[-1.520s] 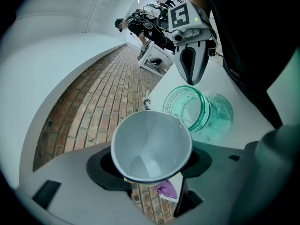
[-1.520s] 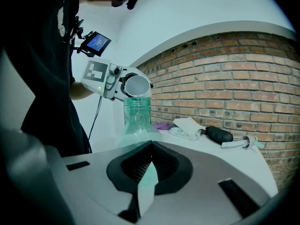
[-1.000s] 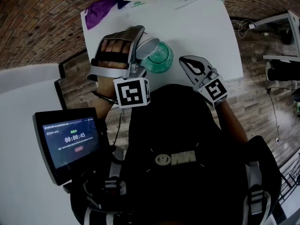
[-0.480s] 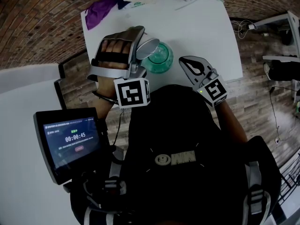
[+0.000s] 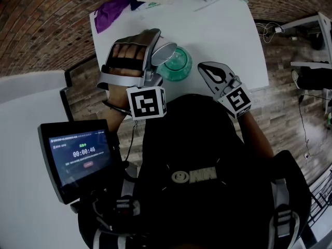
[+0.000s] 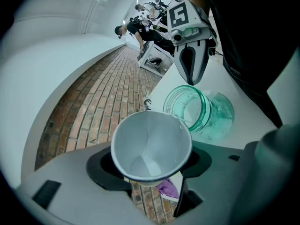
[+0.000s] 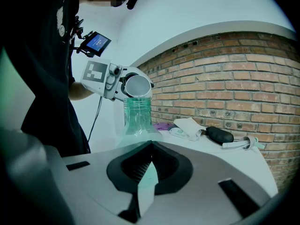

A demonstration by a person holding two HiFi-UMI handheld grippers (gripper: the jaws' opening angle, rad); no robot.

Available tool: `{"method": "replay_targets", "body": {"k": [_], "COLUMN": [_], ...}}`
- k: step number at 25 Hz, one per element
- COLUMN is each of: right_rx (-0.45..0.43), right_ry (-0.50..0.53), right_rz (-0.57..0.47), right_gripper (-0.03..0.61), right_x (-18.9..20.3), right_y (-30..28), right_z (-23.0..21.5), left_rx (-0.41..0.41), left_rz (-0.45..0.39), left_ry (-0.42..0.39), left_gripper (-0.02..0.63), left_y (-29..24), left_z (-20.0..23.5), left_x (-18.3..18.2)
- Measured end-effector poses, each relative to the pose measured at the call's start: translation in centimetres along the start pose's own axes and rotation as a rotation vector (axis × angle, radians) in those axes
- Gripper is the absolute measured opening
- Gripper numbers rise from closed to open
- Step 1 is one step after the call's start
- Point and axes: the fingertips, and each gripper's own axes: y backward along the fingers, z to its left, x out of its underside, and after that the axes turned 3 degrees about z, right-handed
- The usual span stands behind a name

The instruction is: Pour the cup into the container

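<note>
The left gripper (image 6: 152, 182) pinches a white paper cup (image 6: 151, 144) between its jaws, tilted above the open green container (image 5: 177, 65) at upper centre of the head view. Just right of the container, the right gripper (image 7: 149, 172) has its jaws pressed together, empty.

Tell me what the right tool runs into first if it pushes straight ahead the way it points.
Most likely the green container on the white table. It stands straight ahead of the shut right tool, with nothing visible between them. How far off it is is hard to judge.
</note>
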Motion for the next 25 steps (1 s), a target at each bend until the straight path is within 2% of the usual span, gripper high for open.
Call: {"method": "replay_targets", "body": {"k": [25], "right_rx": [0.001], "right_ry": [0.006], "right_rz": [-0.001], "right_gripper": [0.003], "right_x": [-0.05], "right_y": [0.11], "right_z": [-0.03], "left_rx": [-0.01], "left_rz": [-0.006], "left_ry": [-0.016], "left_gripper": [0.302], "left_y": [-0.08], "left_z": [-0.04], "left_x": [-0.32]}}
